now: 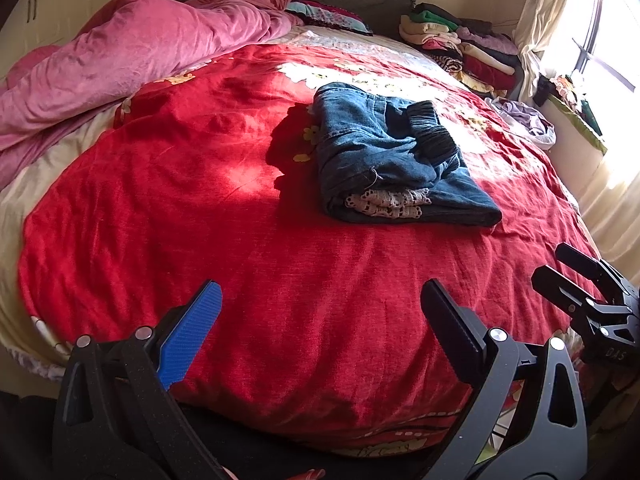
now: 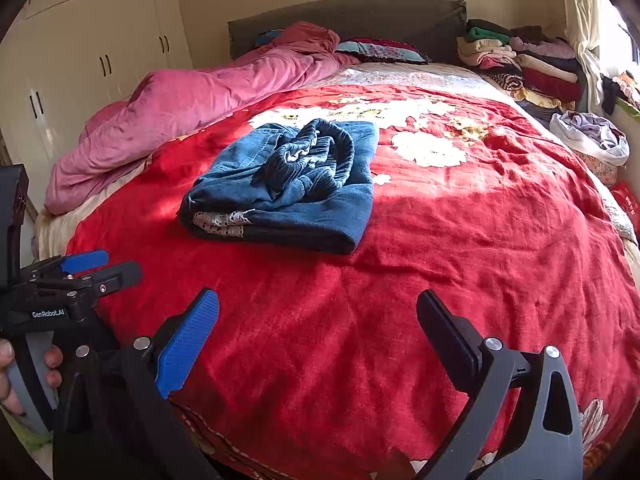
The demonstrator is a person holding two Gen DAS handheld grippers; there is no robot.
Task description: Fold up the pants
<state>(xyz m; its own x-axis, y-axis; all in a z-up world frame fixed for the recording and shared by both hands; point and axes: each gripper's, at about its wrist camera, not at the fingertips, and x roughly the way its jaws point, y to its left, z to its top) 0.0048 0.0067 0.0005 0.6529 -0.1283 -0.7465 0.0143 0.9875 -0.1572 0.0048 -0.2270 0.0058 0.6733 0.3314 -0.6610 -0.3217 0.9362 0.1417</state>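
Blue denim pants (image 1: 384, 156) lie folded in a compact bundle on the red bedspread (image 1: 200, 220), elastic waistband on top and a lace trim showing at the near edge. They also show in the right wrist view (image 2: 288, 188). My left gripper (image 1: 320, 320) is open and empty, held above the near part of the bed, well short of the pants. My right gripper (image 2: 318, 328) is open and empty too, beside the left one. The right gripper shows at the left view's right edge (image 1: 560, 272), the left gripper at the right view's left edge (image 2: 100, 268).
A crumpled pink duvet (image 1: 132, 52) lies along the bed's left side. Stacks of folded clothes (image 1: 460, 44) sit at the head on the right. A white bag of clothes (image 2: 592, 136) rests near the window. Wardrobes (image 2: 92, 48) stand on the left.
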